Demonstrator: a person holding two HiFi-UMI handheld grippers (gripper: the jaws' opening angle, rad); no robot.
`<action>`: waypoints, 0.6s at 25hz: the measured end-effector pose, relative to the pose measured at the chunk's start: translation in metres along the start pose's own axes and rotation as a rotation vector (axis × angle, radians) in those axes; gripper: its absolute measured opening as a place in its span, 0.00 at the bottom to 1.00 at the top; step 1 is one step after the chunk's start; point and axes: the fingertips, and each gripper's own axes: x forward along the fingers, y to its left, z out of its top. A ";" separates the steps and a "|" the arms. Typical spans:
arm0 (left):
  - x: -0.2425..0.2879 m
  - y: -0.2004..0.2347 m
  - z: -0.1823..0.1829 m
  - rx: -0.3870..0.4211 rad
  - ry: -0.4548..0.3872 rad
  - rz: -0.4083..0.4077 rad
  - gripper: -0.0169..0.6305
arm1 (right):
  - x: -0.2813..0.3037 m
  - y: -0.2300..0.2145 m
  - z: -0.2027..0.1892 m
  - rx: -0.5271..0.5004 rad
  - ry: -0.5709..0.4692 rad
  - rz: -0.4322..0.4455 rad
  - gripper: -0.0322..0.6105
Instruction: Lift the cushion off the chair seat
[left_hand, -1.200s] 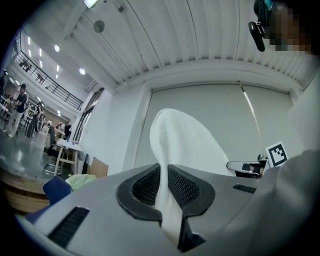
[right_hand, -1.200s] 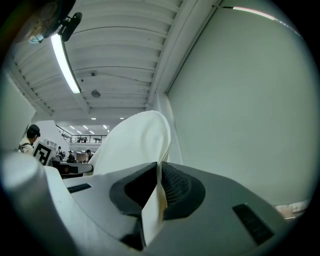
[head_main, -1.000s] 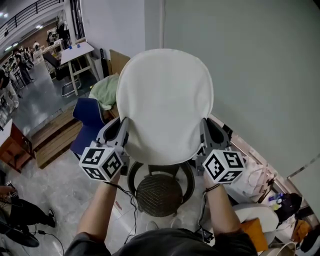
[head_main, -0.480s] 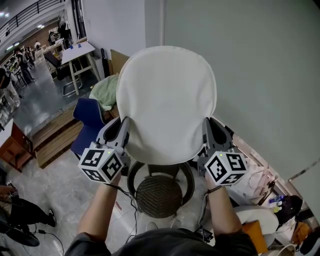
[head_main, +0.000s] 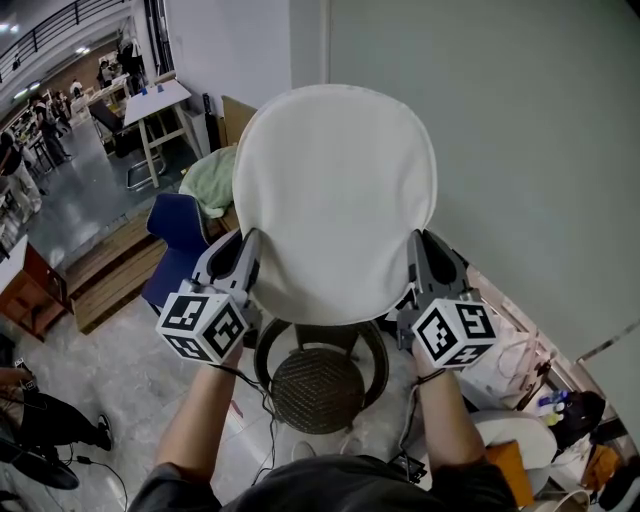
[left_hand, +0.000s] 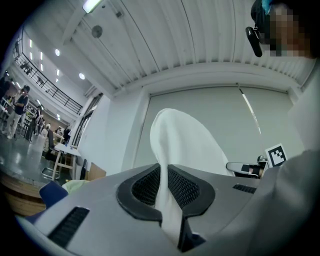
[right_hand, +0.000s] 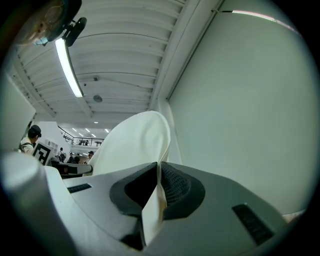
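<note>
A round white cushion (head_main: 335, 200) hangs in the air, held up flat between both grippers, well above the chair seat (head_main: 318, 388), a dark woven round seat directly below. My left gripper (head_main: 246, 262) is shut on the cushion's left edge; the white fabric (left_hand: 167, 200) is pinched between its pads. On the opposite edge my right gripper (head_main: 418, 262) is shut too, with the cushion's thin rim (right_hand: 152, 210) clamped in its jaws. The far half of the cushion (right_hand: 132, 142) rises beyond the jaws.
A grey wall (head_main: 520, 150) stands close on the right. A blue chair (head_main: 180, 240) with a green cloth (head_main: 212, 180) sits at the left, a white table (head_main: 150, 105) behind it. Bags and clutter (head_main: 540, 400) lie on the floor at lower right. A seated person (head_main: 40, 420) is at lower left.
The cushion has risen slightly in the head view and both grippers came up a little with it. Both grips are unchanged.
</note>
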 end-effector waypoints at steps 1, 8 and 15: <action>-0.001 0.000 0.000 0.000 -0.001 0.001 0.11 | 0.000 0.000 0.000 -0.001 -0.001 0.001 0.10; -0.001 0.000 -0.002 -0.002 0.002 0.006 0.11 | 0.001 0.000 -0.004 -0.001 0.009 0.001 0.10; -0.004 0.001 -0.003 -0.009 0.000 0.005 0.11 | -0.001 0.003 -0.004 -0.009 0.006 -0.004 0.10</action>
